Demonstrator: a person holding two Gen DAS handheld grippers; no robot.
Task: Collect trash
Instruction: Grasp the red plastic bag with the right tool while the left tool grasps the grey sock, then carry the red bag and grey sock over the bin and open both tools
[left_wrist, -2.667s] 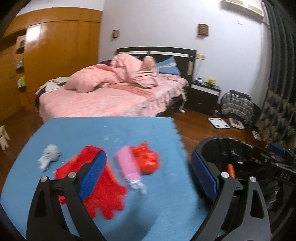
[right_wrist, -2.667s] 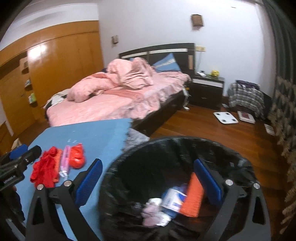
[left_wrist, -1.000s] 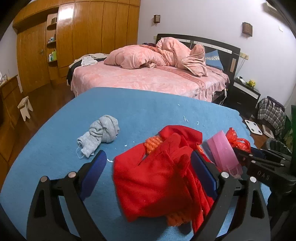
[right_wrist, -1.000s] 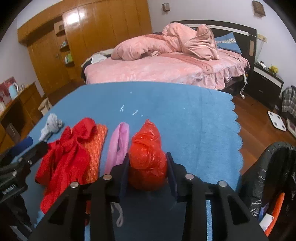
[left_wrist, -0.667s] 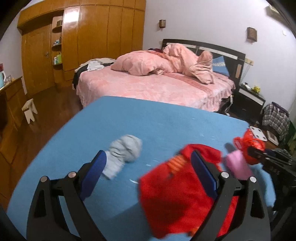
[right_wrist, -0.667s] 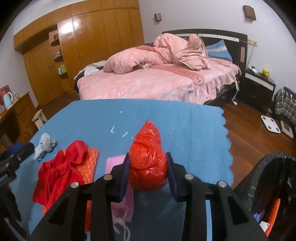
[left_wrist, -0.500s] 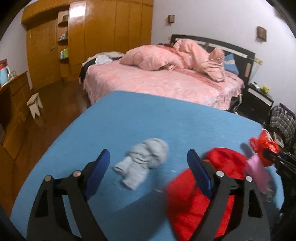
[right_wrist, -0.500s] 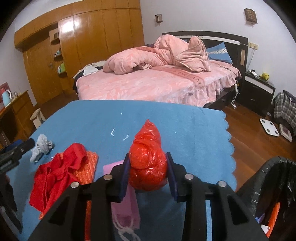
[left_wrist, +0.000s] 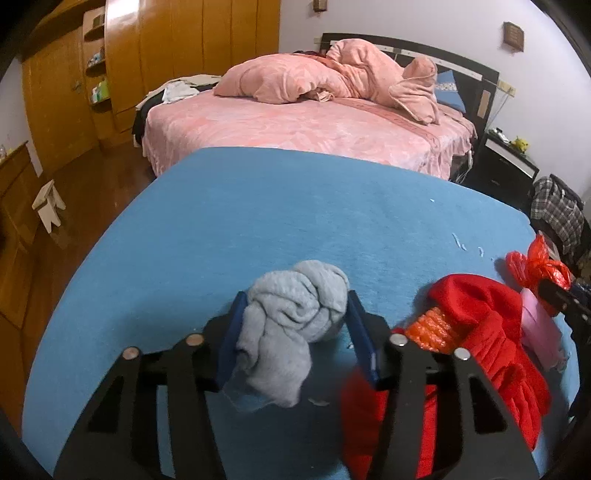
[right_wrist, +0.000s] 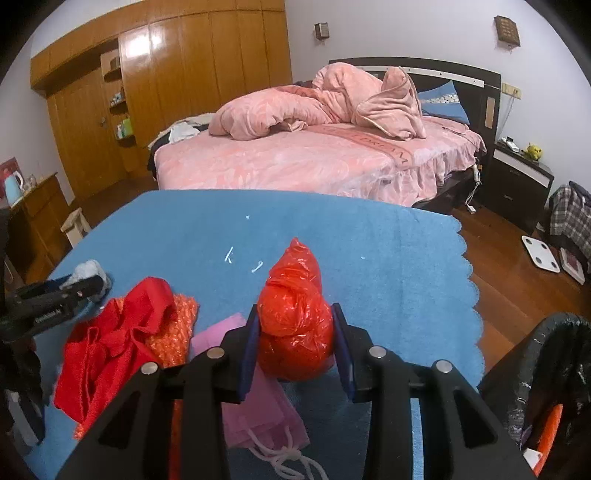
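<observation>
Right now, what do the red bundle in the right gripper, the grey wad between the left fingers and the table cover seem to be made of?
Red bundle: thin glossy plastic film, probably a knotted bag; it crinkles and shines.
Grey wad: soft matte knit, likely a sock or small cloth; ribbed folds, no shine. The left gripper is closing around it.
Table cover: blue matte, felt-like fabric with a scalloped edge.
</observation>
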